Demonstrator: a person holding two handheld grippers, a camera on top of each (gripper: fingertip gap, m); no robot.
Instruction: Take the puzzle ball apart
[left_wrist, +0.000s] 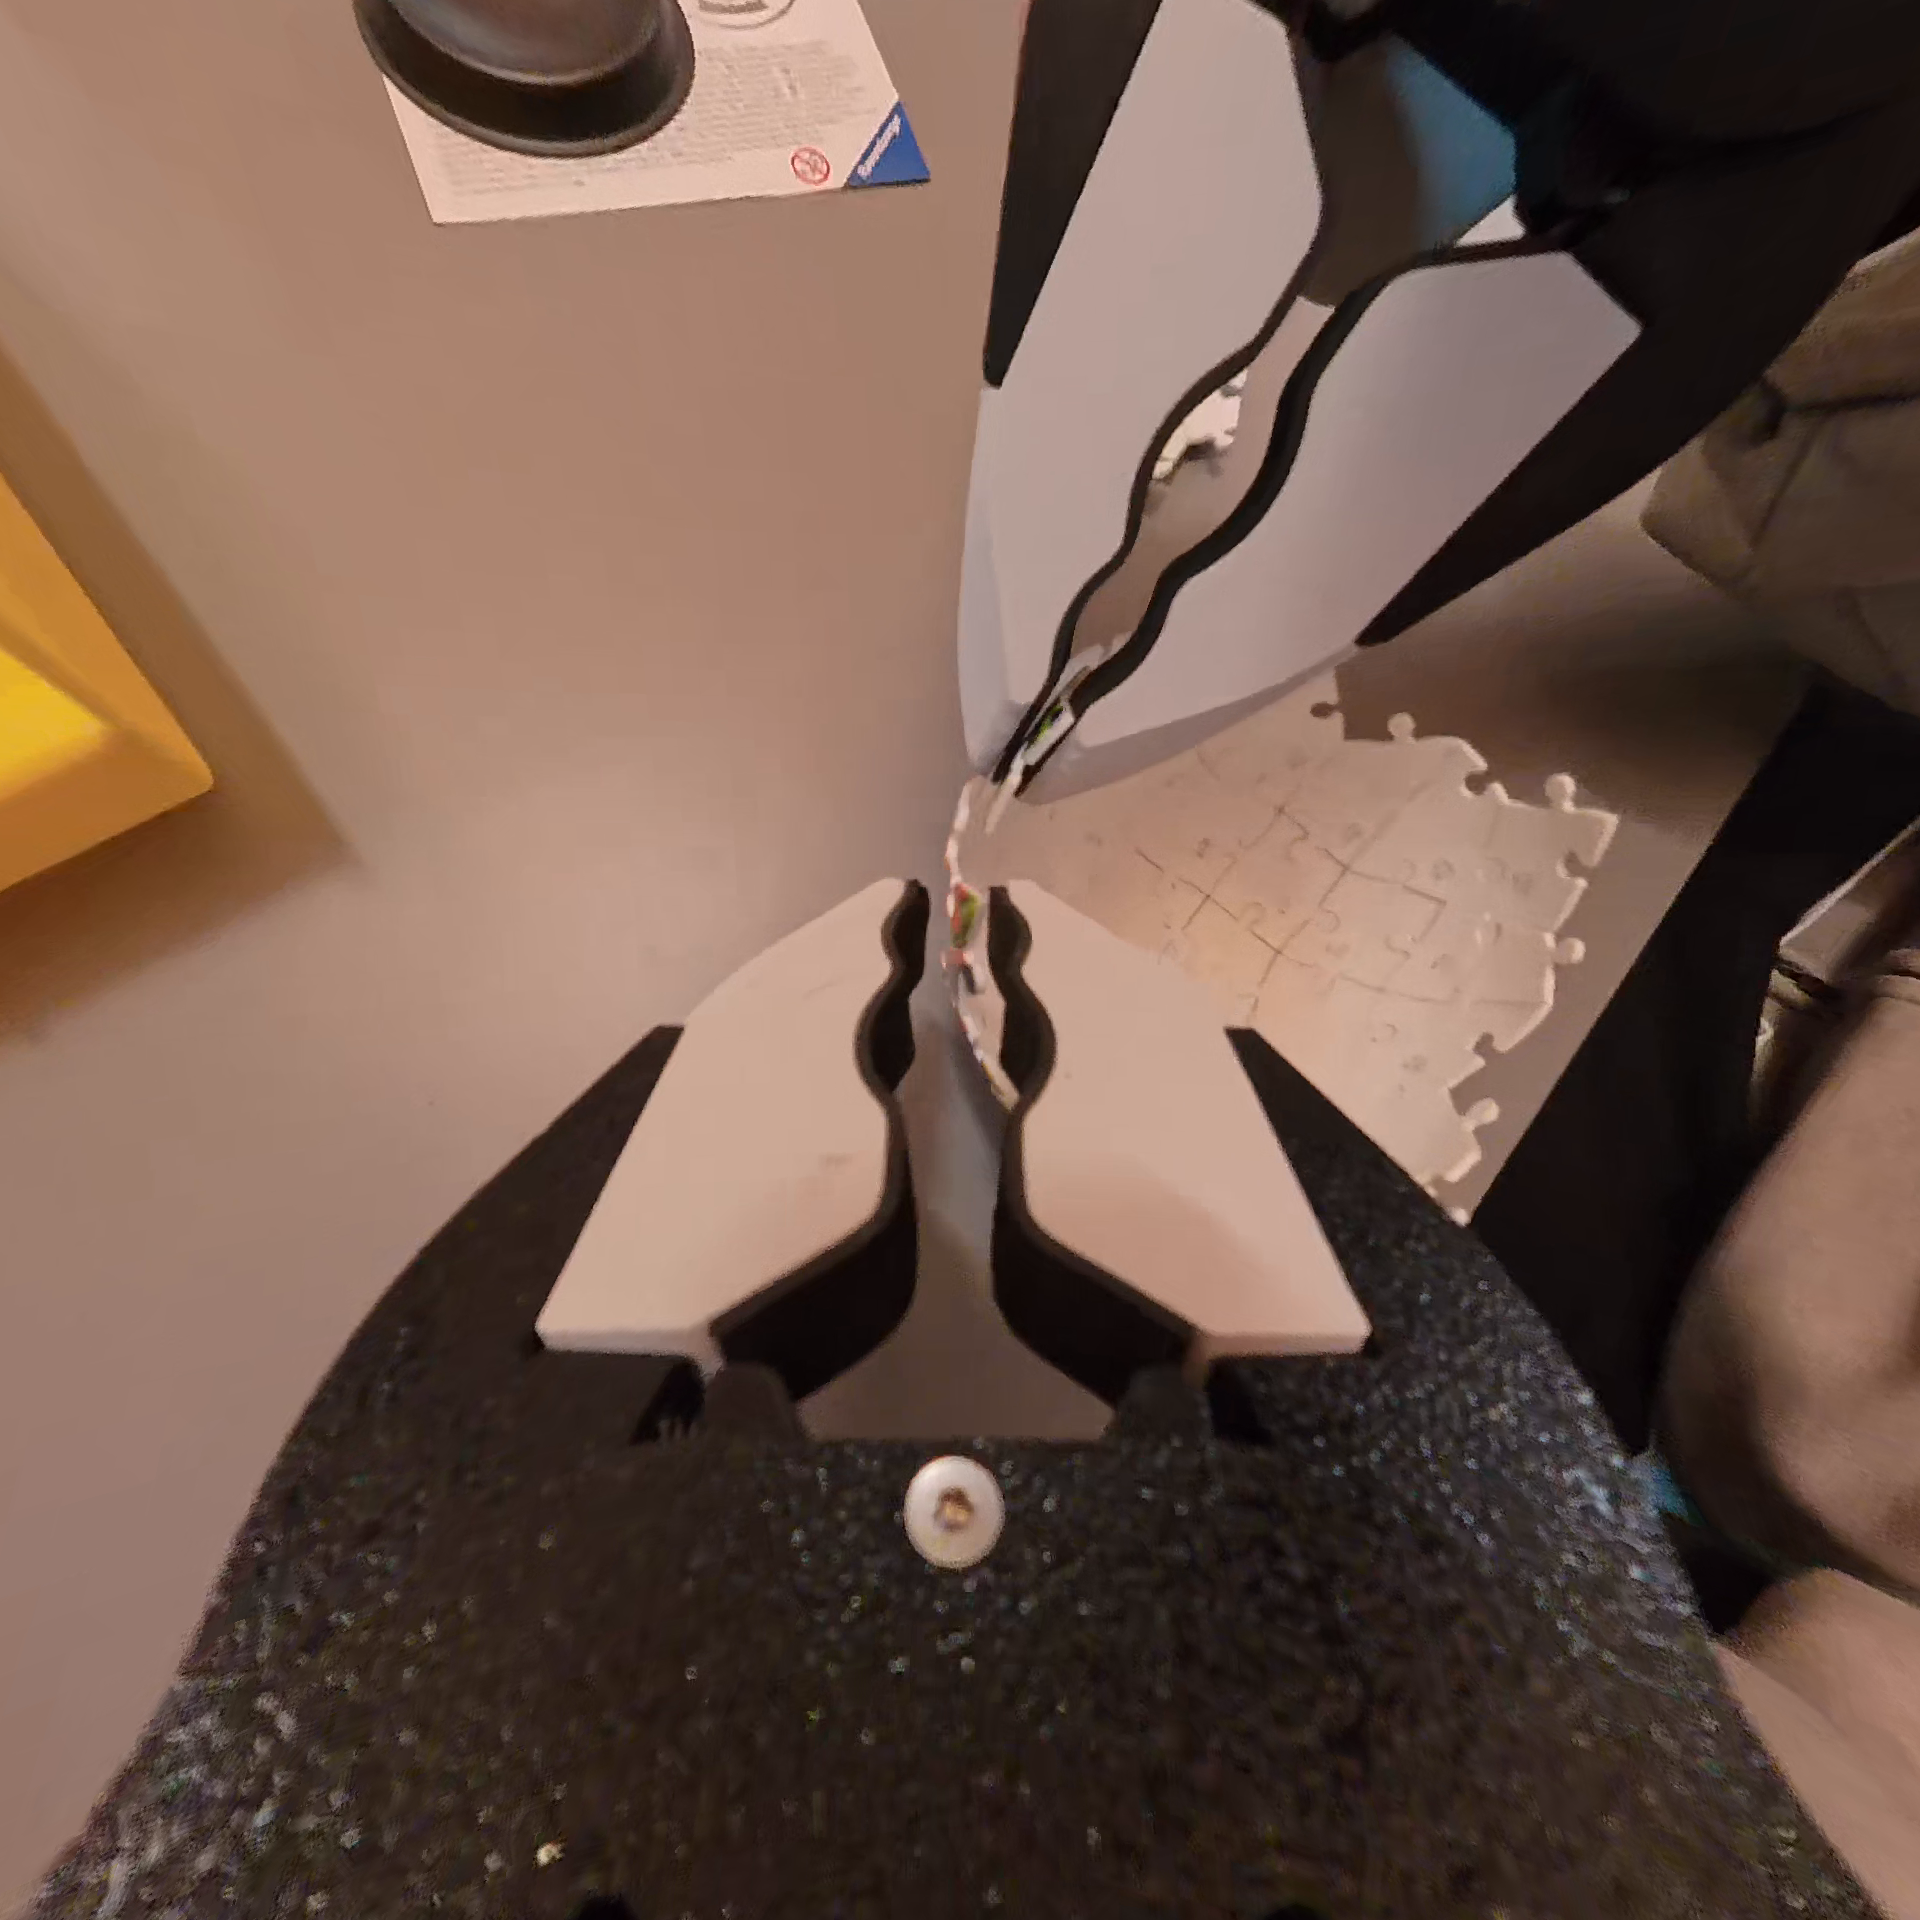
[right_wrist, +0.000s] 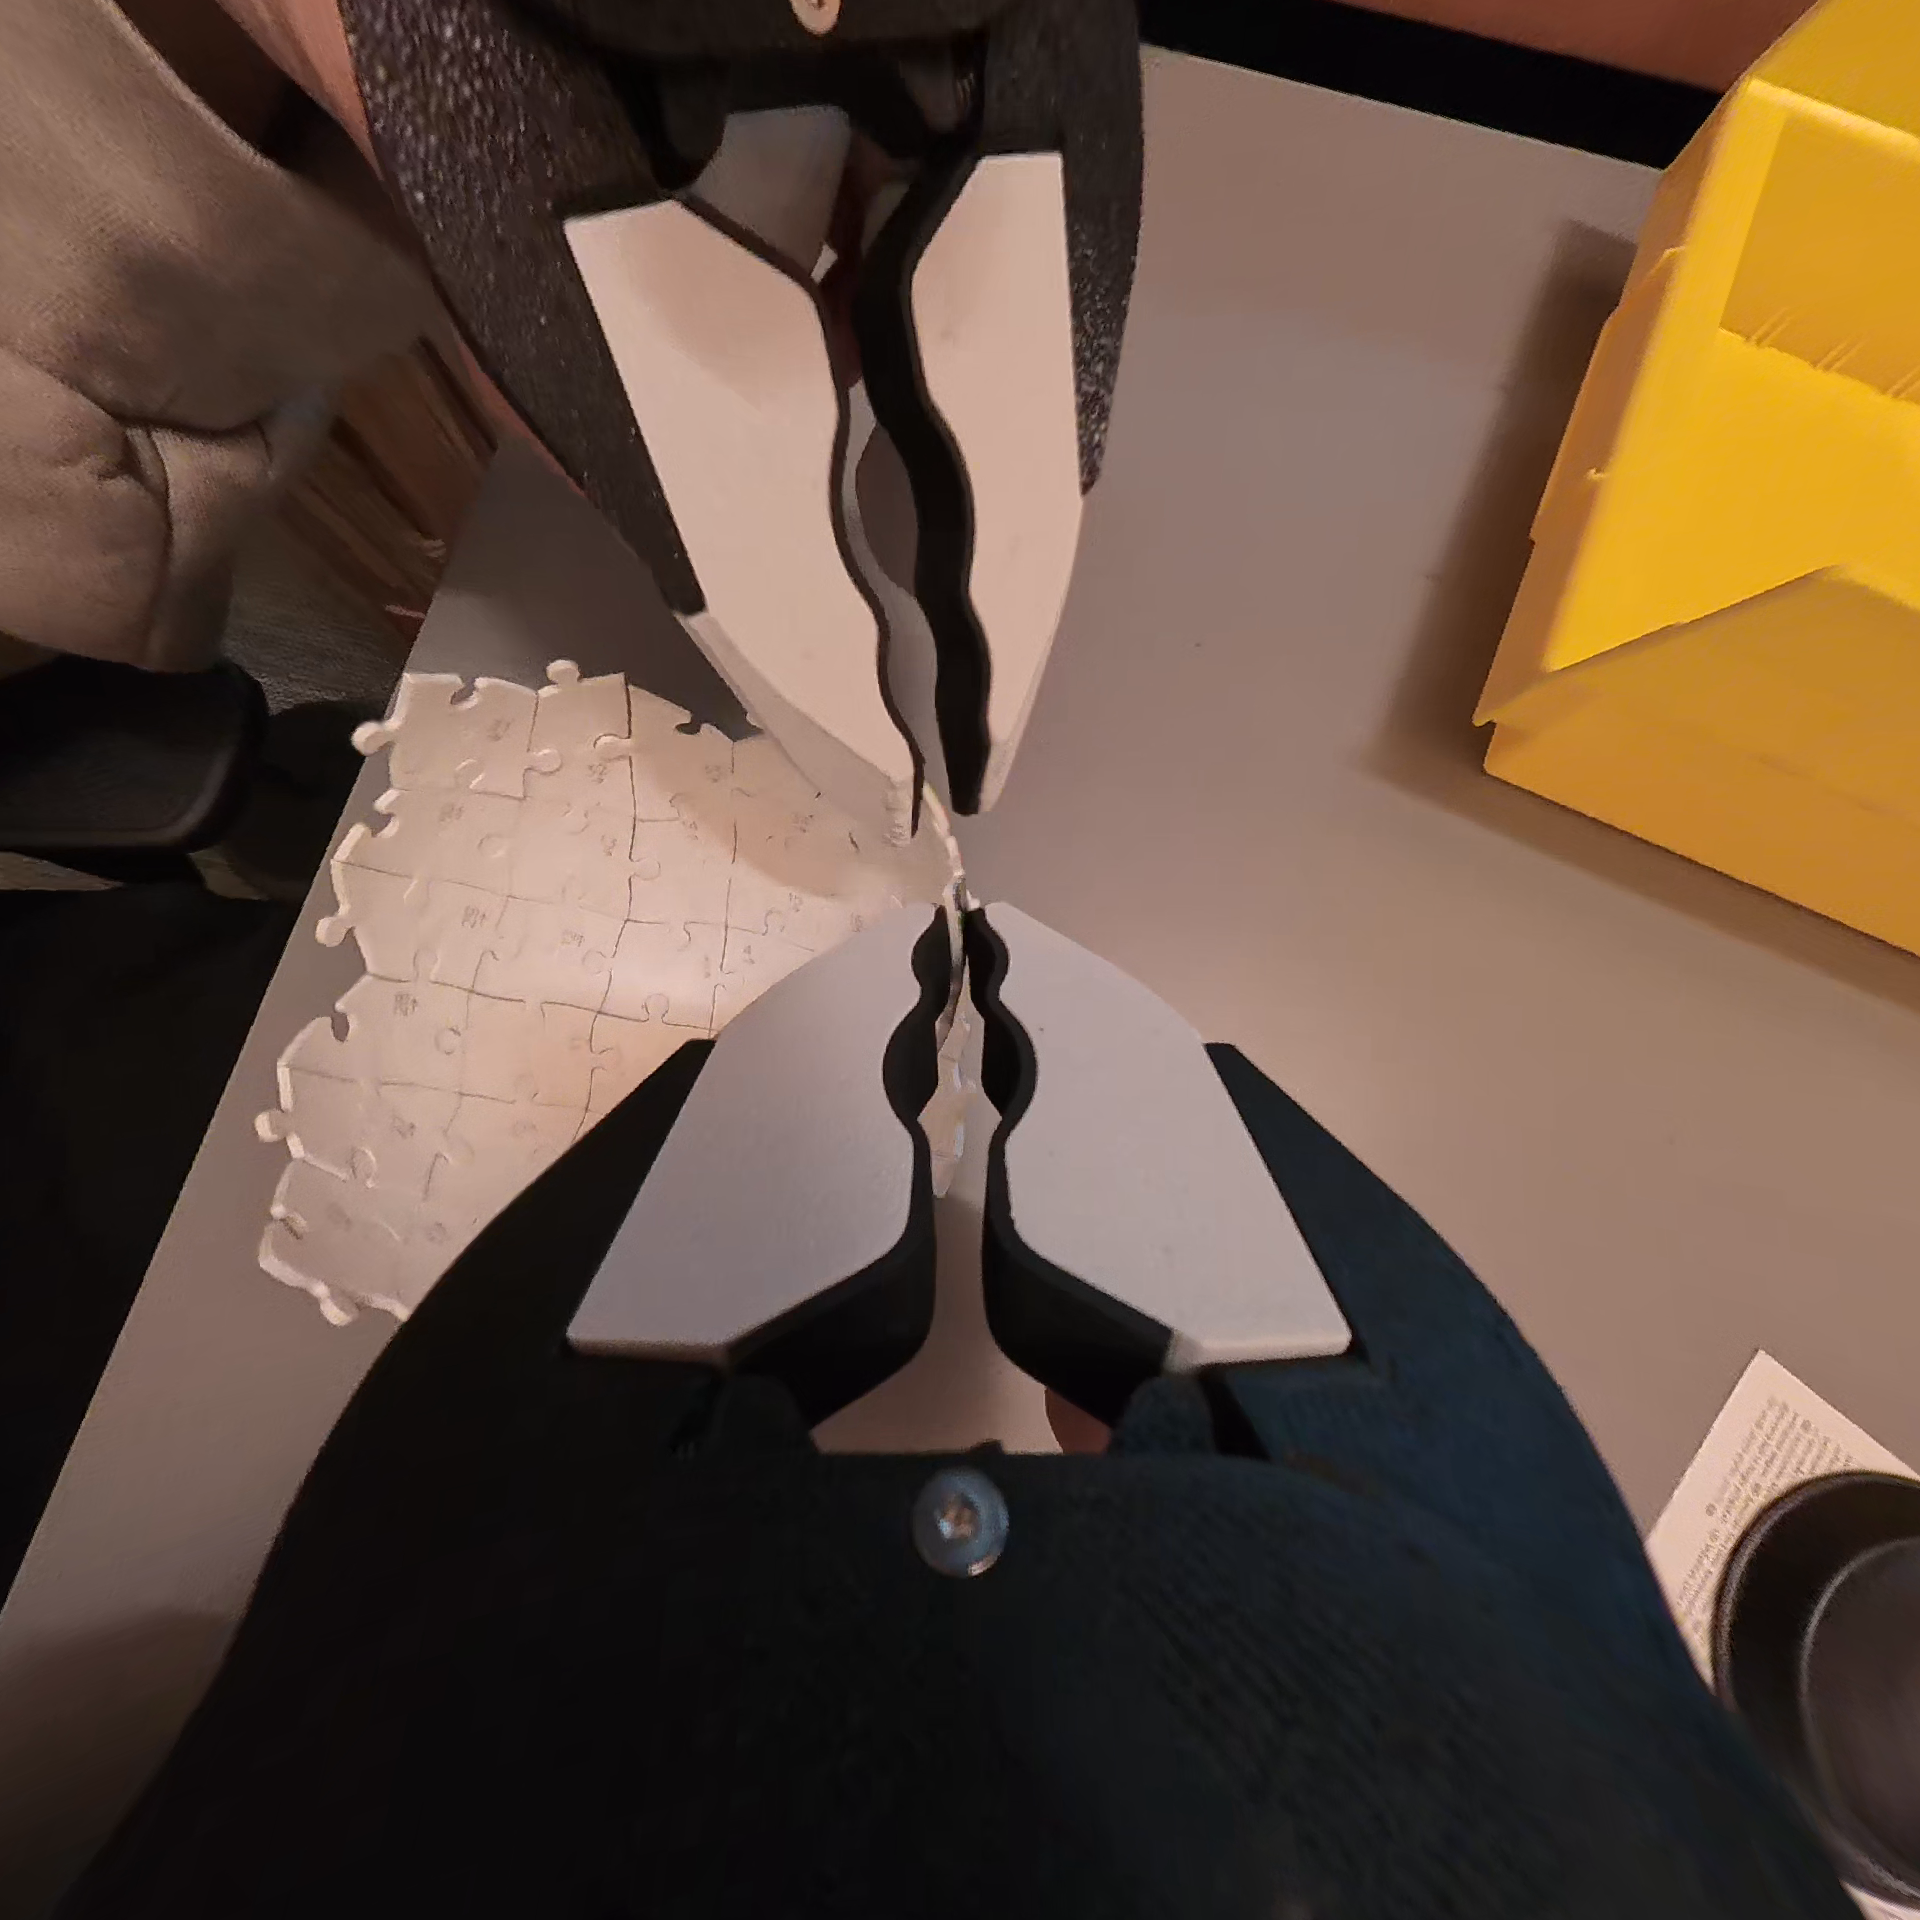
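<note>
Grey table | left gripper, right gripper clamp puzzle shell rim | shell overhangs table edge

You are at what looks like a workshop or lab bench, though the exact kind of room cannot be told. A plain grey worktop carries a yellow plastic storage bin of the stackable parts kind. A printed instruction sheet lies on it under a black round stand.

matt white plastic puzzle shell; glossy yellow plastic bin; speckled rough-textured blk gripper body
</note>
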